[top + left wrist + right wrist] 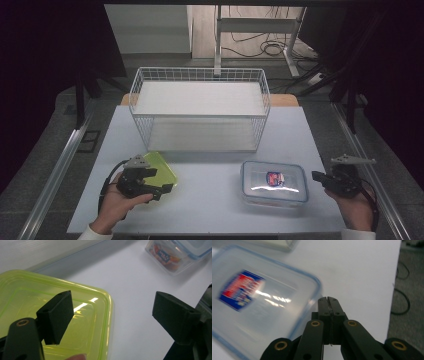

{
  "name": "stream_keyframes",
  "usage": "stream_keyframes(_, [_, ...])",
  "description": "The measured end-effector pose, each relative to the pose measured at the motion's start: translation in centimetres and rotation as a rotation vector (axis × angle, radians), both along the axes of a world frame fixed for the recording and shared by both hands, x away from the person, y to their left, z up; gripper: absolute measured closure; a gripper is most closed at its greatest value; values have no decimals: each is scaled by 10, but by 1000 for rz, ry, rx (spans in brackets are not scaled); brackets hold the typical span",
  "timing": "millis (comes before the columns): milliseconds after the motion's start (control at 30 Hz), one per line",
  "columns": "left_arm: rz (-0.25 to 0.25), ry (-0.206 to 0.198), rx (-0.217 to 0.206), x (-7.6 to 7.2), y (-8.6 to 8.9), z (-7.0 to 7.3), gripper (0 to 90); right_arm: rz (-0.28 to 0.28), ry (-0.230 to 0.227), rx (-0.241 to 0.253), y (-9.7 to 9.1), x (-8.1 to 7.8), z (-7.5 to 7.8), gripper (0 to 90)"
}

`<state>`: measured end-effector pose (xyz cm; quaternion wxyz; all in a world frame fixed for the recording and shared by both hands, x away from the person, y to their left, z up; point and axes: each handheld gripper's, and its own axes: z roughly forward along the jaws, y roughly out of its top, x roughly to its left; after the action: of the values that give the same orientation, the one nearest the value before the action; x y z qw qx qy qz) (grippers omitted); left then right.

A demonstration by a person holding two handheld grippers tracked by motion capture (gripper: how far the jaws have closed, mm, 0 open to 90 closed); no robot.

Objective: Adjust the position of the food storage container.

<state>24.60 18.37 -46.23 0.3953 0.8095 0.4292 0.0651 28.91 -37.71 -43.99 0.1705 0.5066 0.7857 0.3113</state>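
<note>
White table (pixel 210 200) at frame centre; our left gripper (pixel 159 184) gapes astride the green lid's (pixel 162 167) edge, lower left; it may skid; right gripper (pixel 317 176), closed, could nudge the box (pixel 273 182).

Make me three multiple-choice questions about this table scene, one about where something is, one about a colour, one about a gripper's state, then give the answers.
1. Where does the clear box with the blue rim sit?
A. inside the wire basket
B. on the table in front of the wire basket, toward the right gripper
C. on the floor

2. What colour is the lid at the left gripper?
A. yellow-green
B. red
C. black

3. How do the right gripper's jaws stand?
A. wide apart
B. clamped on the clear box
C. shut together with nothing between them

Answers: 1 B, the high view shows it on the white table; 2 A, it shows translucent yellow-green; 3 C, the right gripper view shows the jaws pressed together beside the box.
</note>
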Motion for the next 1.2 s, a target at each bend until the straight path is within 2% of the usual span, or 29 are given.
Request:
stream_keyframes(33, [-2, 0, 9, 0, -1, 0, 171, -18, 31, -7, -4, 4, -7, 899])
stream_keyframes(133, [-5, 6, 10, 1, -1, -2, 172, -22, 57, -1, -5, 9, -14, 899])
stream_keyframes(167, [-4, 9, 9, 1, 0, -3, 172, -15, 76, -18, -1, 15, -19, 899])
stream_keyframes(233, [-3, 11, 9, 1, 1, -4, 172, -13, 82, -23, 1, 16, -21, 899])
stream_keyframes(267, [-3, 11, 9, 0, 1, -4, 172, -14, 91, -43, 7, 21, -23, 898])
stream_keyframes(333, [-3, 9, 12, 0, 1, -4, 171, -9, 91, -54, 9, 22, -24, 899])
stream_keyframes(367, [-3, 7, 17, -1, 2, -4, 169, -16, 96, -76, 14, 25, -25, 899])
stream_keyframes(600, [-6, 9, 14, 0, 1, -5, 168, -21, 80, -104, 20, 25, -24, 899])
stream_keyframes(767, [-5, 8, 14, 1, 1, -5, 167, -5, 80, -95, 26, 25, -25, 899])
stream_keyframes(867, [-3, 7, 10, 1, 1, -5, 165, 11, 71, -96, 37, 23, -26, 899])
stream_keyframes(967, [-2, 8, 11, 1, 2, -5, 164, 47, 71, -80, 51, 19, -28, 899])
stream_keyframes(1200, [5, 5, 7, 2, 5, -5, 163, 120, 74, -83, 82, 12, -32, 899])
